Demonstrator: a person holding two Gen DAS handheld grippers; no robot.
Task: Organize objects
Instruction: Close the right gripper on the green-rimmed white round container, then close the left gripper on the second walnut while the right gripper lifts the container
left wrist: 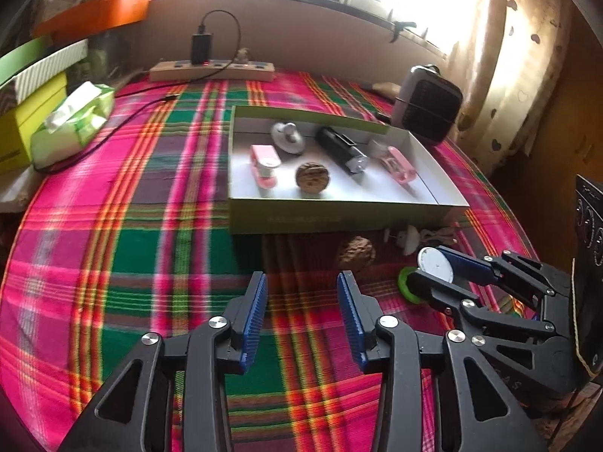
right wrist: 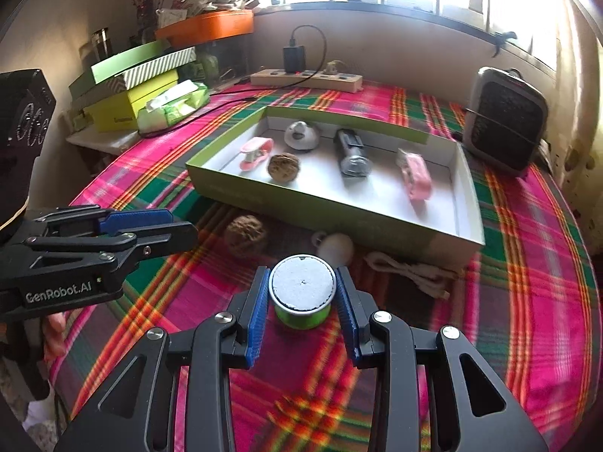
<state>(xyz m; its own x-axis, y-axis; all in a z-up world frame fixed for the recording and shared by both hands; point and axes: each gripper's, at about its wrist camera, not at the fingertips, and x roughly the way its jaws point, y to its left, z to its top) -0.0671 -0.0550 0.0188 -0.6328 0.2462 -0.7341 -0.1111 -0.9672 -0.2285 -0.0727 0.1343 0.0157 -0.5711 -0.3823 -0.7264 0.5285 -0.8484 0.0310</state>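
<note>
The right gripper (right wrist: 302,293) pinches a green spool (right wrist: 302,301) with a white top, blue pads tight against its sides, angled down over the plaid cloth (right wrist: 527,282). To its left the left gripper (left wrist: 301,312) points down at a similar angle, jaws spread with only cloth between them.

Just ahead of the spool lie a walnut (right wrist: 245,236), a small white knob (right wrist: 336,247) and a coiled white cable (right wrist: 410,272). Beyond these sits a shallow green box (right wrist: 226,184) holding a second walnut (right wrist: 283,167), two pink items, a white disc-shaped piece and a dark cylinder (right wrist: 352,154). Farther off are a power strip (right wrist: 306,77), a small heater (right wrist: 505,120) to the right and a bright window.

The pink items are too blurred to identify, and the hands holding the grippers are out of frame.
</note>
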